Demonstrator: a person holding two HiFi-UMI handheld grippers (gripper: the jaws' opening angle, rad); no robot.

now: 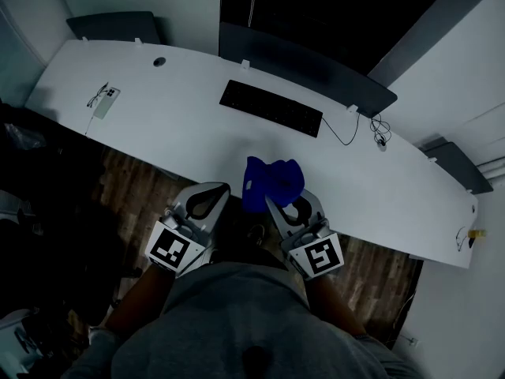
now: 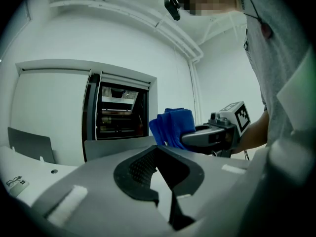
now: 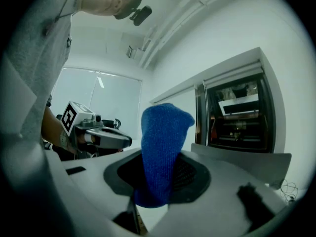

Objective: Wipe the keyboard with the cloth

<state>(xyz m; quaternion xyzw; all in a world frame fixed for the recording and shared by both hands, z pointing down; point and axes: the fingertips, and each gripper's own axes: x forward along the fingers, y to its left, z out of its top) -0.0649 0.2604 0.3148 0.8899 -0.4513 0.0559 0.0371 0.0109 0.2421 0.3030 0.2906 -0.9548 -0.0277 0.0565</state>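
The black keyboard [image 1: 271, 107] lies on the white curved desk [image 1: 173, 125], toward its far side. My right gripper [image 1: 273, 203] is shut on a blue cloth [image 1: 272, 183], which sticks up from its jaws over the desk's near edge. In the right gripper view the cloth [image 3: 163, 147] stands folded between the jaws. My left gripper [image 1: 217, 189] is held beside it, apart from the cloth, shut with nothing in it. From the left gripper view the cloth [image 2: 173, 125] and the right gripper [image 2: 186, 138] show just past the left gripper's own jaws [image 2: 159, 150]. Both grippers are close to the person's body.
A small white device with a cable [image 1: 105, 99] lies at the desk's left end. A black cable [image 1: 377, 129] trails right of the keyboard. Grey partition panels [image 1: 308, 65] line the desk's far edge. Wooden floor [image 1: 134, 188] shows below the near edge.
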